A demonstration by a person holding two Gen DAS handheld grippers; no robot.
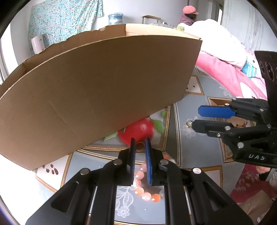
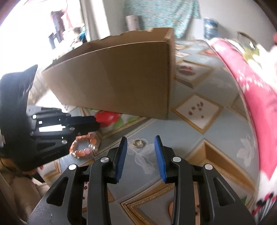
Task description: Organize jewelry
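Observation:
A bracelet of orange and pink beads [image 1: 146, 195] lies on the patterned tablecloth [image 1: 188, 143]. My left gripper [image 1: 139, 143] points down over it, jaws nearly together, and one side of the bead strand runs between its pads. From the right wrist the bracelet [image 2: 83, 147] shows as a loop under the left gripper [image 2: 96, 122]. A small gold ring [image 2: 138, 143] rests on the cloth just past the tips of my right gripper [image 2: 140, 138], which is open and touches nothing. From the left wrist, the ring [image 1: 188, 123] sits at the right gripper's [image 1: 196, 117] lower fingertip.
A large open cardboard box [image 1: 103, 83] stands on the table right behind both grippers; the right wrist view shows the box's [image 2: 121, 77] near corner. A pink blanket [image 2: 259, 97] borders the table on the right. A person in a pink cap [image 1: 189, 10] sits far behind.

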